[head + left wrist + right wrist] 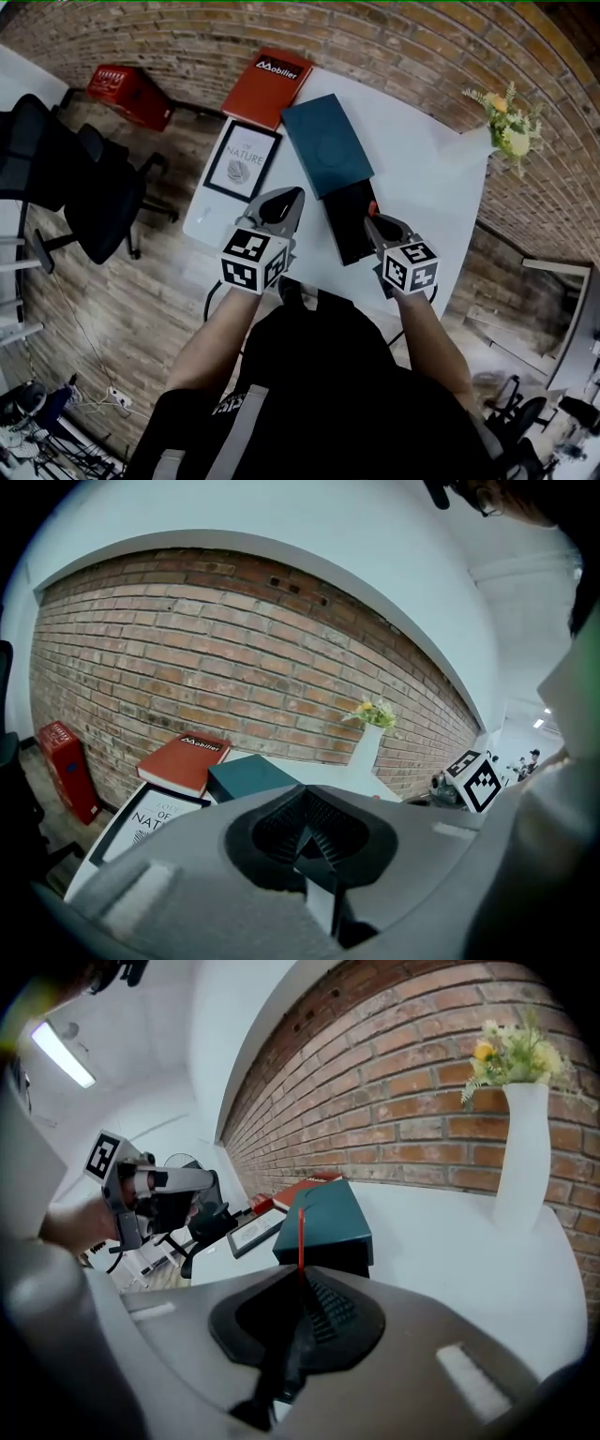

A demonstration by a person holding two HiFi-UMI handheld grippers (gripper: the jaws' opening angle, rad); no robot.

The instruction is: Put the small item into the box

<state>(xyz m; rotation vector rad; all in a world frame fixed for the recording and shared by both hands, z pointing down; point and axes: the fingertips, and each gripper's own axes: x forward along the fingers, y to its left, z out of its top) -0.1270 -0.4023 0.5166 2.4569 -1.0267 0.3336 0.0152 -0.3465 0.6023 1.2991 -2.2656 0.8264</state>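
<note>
Right gripper (374, 222), angled down at the box (348, 231), pinches a red item (300, 1237); left gripper (293, 196) closed.

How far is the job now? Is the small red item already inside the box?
Not yet. Done: the teal lid lies shifted off, so the black box is open. In hand: the right tongs are shut on a thin red item, close by the open box. Left to do: lower it inside and release it. The left tongs are shut and empty.

Rough brick wall (422, 47), smooth matt table (427, 173), matt teal box lid (328, 145), smooth red strip (300, 1232).
</note>
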